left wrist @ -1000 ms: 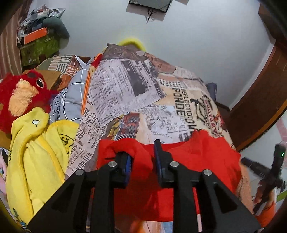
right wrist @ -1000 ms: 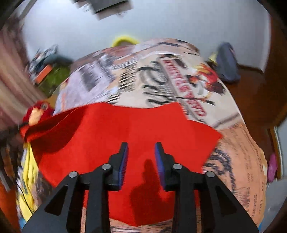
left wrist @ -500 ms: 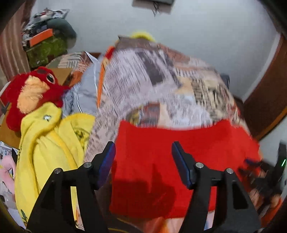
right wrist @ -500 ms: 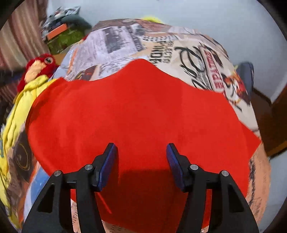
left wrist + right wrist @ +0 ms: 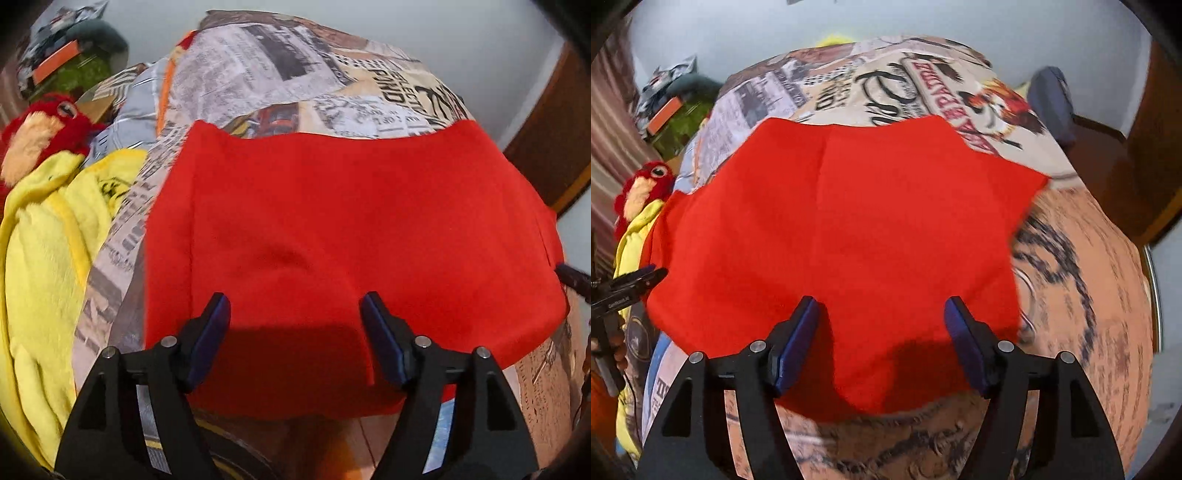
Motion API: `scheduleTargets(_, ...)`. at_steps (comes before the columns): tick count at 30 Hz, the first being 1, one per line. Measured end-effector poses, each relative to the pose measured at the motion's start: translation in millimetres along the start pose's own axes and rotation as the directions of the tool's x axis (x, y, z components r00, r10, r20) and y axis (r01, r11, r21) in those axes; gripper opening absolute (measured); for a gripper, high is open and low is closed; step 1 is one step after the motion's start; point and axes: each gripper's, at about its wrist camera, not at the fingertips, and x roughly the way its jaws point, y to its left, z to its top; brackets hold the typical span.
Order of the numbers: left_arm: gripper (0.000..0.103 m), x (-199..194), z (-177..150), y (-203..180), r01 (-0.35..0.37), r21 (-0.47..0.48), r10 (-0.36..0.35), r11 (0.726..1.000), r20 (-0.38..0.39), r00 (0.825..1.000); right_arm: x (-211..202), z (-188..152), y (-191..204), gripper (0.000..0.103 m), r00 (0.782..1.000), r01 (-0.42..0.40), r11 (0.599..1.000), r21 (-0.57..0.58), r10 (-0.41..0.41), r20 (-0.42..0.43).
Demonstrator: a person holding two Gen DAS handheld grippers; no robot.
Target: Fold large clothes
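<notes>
1. The red garment [image 5: 343, 229] lies spread flat on the bed [image 5: 295, 66], over its newspaper-print cover.
2. The left tongs [image 5: 295, 317] hang over the garment's near edge at 6 o'clock, jaws opening, holding nothing.
3. The right tongs [image 5: 881, 317] likewise: jaws opening above the cloth, empty.
4. A yellow garment [image 5: 44, 258] and a red plush toy [image 5: 40, 129] lie at 9 to 10 o'clock.

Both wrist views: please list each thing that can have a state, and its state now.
Red garment: lying flat on the bed, folded, not gripped.
Left gripper: opening, pads clear of the cloth.
Right gripper: opening, nothing pinched.
Yellow garment: crumpled, unfolded.
Bedspread: spread over the bed.
</notes>
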Motion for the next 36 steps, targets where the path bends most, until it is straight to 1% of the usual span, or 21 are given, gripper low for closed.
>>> scheduleTargets(1,0.074,-2.3,-2.1,3.3,0.005,-0.010,-0.005,1.000,-0.001,1.000,-1.5,-2.5,-0.9,0.067,1.000,0.020,1.000,-0.001,-0.020,0.000)
scheduleTargets(5,0.074,-13.9,-7.0,17.4,0.021,-0.060,-0.021,0.998,-0.001,1.000,-7.9,-5.5,-2.8,0.067,0.999,0.042,0.999,0.006,-0.042,-0.004)
scheduleTargets(8,0.074,-25.4,-10.5,26.9,-0.008,-0.088,0.009,0.996,0.011,1.000,-15.7,-2.0,3.8,0.067,0.998,0.062,0.998,-0.013,-0.062,0.008)
scheduleTargets(13,0.074,-45.6,-16.7,44.0,-0.031,-0.148,0.038,0.989,0.045,0.998,-36.2,7.9,26.7,0.067,0.997,0.029,0.998,-0.048,-0.026,0.074)
scheduleTargets(16,0.074,-61.5,-24.5,49.1,-0.018,-0.184,0.034,0.983,0.086,0.996,-42.1,14.6,45.5,0.067,0.995,0.008,0.997,-0.079,0.000,0.104)
scheduleTargets(18,0.074,-67.3,-29.3,49.2,0.003,-0.202,0.017,0.979,0.101,0.995,-40.8,18.1,59.2,0.067,0.994,-0.009,0.995,-0.102,0.020,0.108)
scheduleTargets(20,0.074,-69.2,-35.7,47.3,0.050,-0.237,-0.028,0.970,0.095,0.995,-34.7,21.1,73.9,0.067,0.994,-0.034,0.992,-0.124,0.046,0.097)
scheduleTargets(21,0.074,-68.6,-38.4,46.3,0.076,-0.252,-0.055,0.965,0.088,0.995,-29.9,22.2,83.1,0.067,0.995,-0.048,0.989,-0.140,0.060,0.085)
scheduleTargets(22,0.074,-67.5,-41.9,44.4,0.122,-0.266,-0.103,0.956,0.085,0.991,-26.1,22.2,90.3,0.067,0.995,-0.053,0.987,-0.154,0.066,0.078)
scheduleTargets(23,0.074,-66.3,-43.8,42.8,0.151,-0.276,-0.132,0.949,0.087,0.987,-22.0,22.4,96.8,0.067,0.995,-0.055,0.984,-0.168,0.068,0.070)
scheduleTargets(25,0.074,-61.6,-48.6,40.4,0.215,-0.309,-0.196,0.926,0.092,0.976,-10.0,21.4,112.1,0.067,0.997,-0.060,0.976,-0.212,0.071,0.044)
scheduleTargets(27,0.074,-48.1,-52.8,41.3,0.292,-0.375,-0.283,0.880,0.079,0.956,-0.2,18.0,123.8,0.067,0.998,-0.059,0.968,-0.246,0.066,0.019)
scheduleTargets(29,0.074,-37.5,-55.1,41.1,0.330,-0.411,-0.334,0.850,0.063,0.940,13.2,13.1,133.4,0.067,0.998,-0.058,0.959,-0.279,0.056,-0.015)
scheduleTargets(30,0.074,-30.4,-55.3,41.2,0.357,-0.422,-0.368,0.833,0.057,0.928,15.4,11.0,135.3,0.067,0.998,-0.055,0.957,-0.285,0.051,-0.022)
scheduleTargets(32,0.074,-20.6,-55.5,42.1,0.388,-0.447,-0.410,0.806,0.052,0.911,19.6,5.3,139.0,0.069,1.000,-0.029,0.952,-0.306,0.027,-0.012)
scheduleTargets(33,0.074,-16.2,-55.6,43.4,0.401,-0.466,-0.427,0.789,0.053,0.903,18.5,3.6,140.0,0.071,1.000,-0.026,0.950,-0.310,0.025,-0.007)
scheduleTargets(34,0.074,-10.4,-55.6,46.2,0.420,-0.490,-0.453,0.764,0.058,0.890,18.0,2.6,140.0,0.073,1.000,-0.029,0.950,-0.312,0.029,-0.003)
scheduleTargets(35,0.074,-3.8,-55.8,50.0,0.441,-0.520,-0.481,0.731,0.066,0.874,17.6,2.7,138.9,0.074,0.999,-0.032,0.950,-0.309,0.034,-0.001)
scheduleTargets(36,0.074,0.8,-56.2,53.6,0.454,-0.544,-0.497,0.706,0.077,0.864,17.3,2.9,137.9,0.074,0.999,-0.035,0.951,-0.306,0.036,-0.002)
